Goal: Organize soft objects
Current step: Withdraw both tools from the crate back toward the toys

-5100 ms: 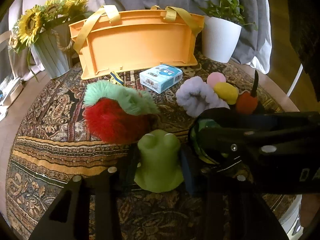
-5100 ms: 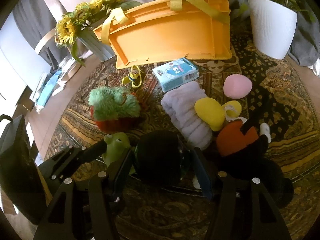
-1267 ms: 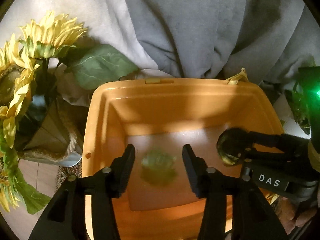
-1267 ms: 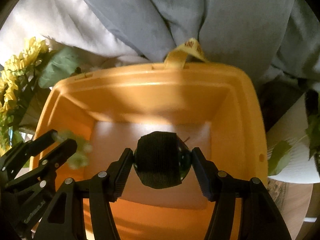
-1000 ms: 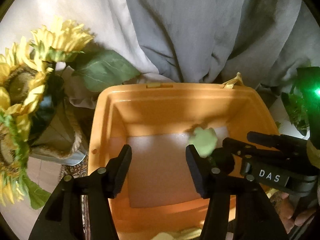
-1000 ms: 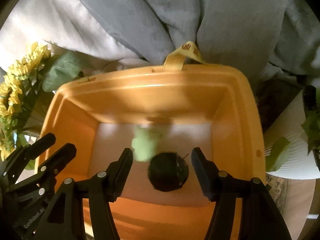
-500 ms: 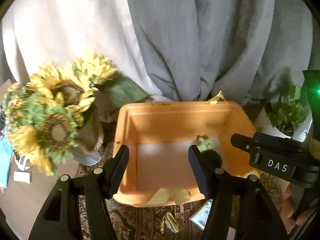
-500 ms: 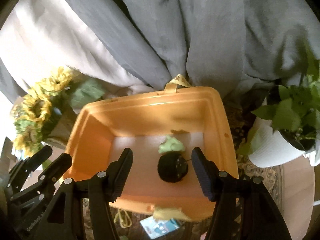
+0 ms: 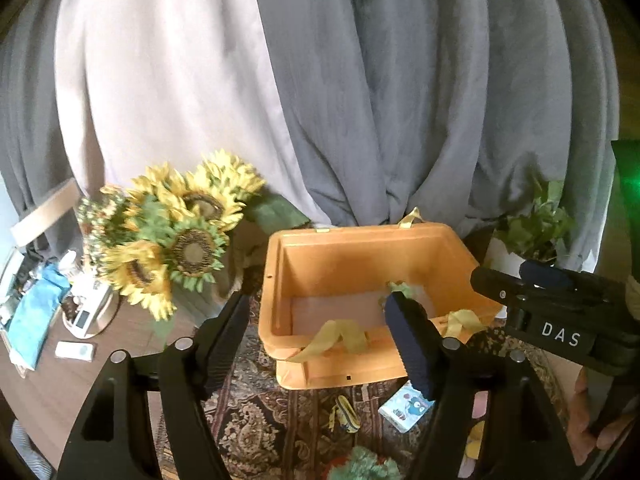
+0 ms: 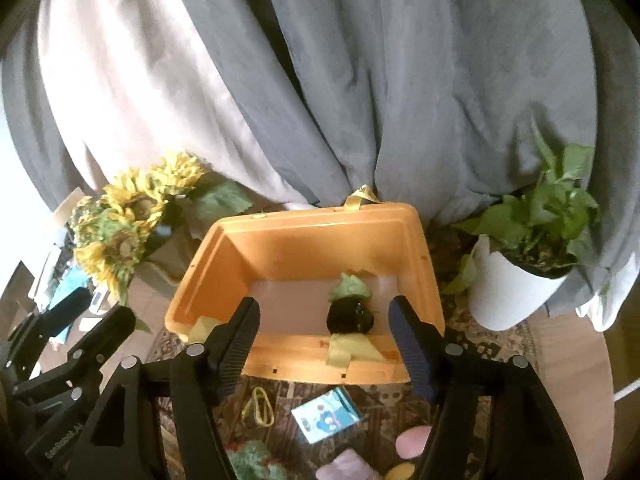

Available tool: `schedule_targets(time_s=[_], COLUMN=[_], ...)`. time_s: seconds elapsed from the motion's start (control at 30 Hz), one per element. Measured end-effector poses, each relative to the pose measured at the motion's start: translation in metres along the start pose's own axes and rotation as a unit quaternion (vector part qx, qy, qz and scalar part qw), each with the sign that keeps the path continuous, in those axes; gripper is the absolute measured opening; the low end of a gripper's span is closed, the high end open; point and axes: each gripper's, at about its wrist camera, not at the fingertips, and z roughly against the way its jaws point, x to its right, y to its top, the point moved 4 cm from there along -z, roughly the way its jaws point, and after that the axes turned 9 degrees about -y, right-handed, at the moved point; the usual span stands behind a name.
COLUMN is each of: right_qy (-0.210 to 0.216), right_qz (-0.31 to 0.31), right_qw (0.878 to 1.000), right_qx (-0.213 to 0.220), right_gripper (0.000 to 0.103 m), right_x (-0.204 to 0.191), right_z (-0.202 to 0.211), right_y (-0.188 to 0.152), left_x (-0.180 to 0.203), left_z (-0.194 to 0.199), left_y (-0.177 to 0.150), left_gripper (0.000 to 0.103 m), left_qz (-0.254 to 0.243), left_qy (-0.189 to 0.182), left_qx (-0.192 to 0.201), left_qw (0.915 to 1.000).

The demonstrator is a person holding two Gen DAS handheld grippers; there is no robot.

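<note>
Hovering empty with jaws opening, the left claw [image 9: 320, 344] and right claw [image 10: 324, 340] frame the orange bin [image 10: 416, 264] at centre, where a green toy [image 10: 349, 288] and dark ball [image 10: 350, 318] lie; more plush toys [image 10: 348, 466] wait along the bottom edge.

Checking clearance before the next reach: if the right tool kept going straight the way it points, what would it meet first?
Probably the orange bin: the right tool, jaws opening and empty, aims at its floor beside the dark soft toy. Depth is uncertain.
</note>
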Motion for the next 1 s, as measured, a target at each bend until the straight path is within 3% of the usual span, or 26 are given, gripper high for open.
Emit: schedule_targets(time_s=[0.33, 0.57, 0.83, 1.0], right_qy=[-0.009, -0.031, -0.031, -0.039], right_qz=[-0.004, -0.006, 0.011, 0.036], right_qw=[0.998, 0.992, 0.992, 0.992], right_qx=[0.069, 0.120, 0.125, 0.114], right_gripper=[0.079, 0.081, 0.081, 0.081], right_x=[0.002, 0.006, 0.002, 0.001], right_z=[0.061, 0.095, 0.109, 0.107], right_y=[-0.030, -0.061, -0.091, -0.114], left_x=[0.005, 0.012, 0.016, 0.020], left_z=[0.056, 0.081, 0.095, 0.095], left_y=[-0.025, -0.053, -0.086, -0.109], left_gripper=[0.077, 0.080, 0.085, 0.086], left_qz=[-0.005, -0.019, -0.027, -0.033], left_qy=[0.008, 0.008, 0.001, -0.002], left_qx=[0.070, 0.097, 0.104, 0.086], left_qw=[0.9975, 0.9951, 0.9942, 0.9958])
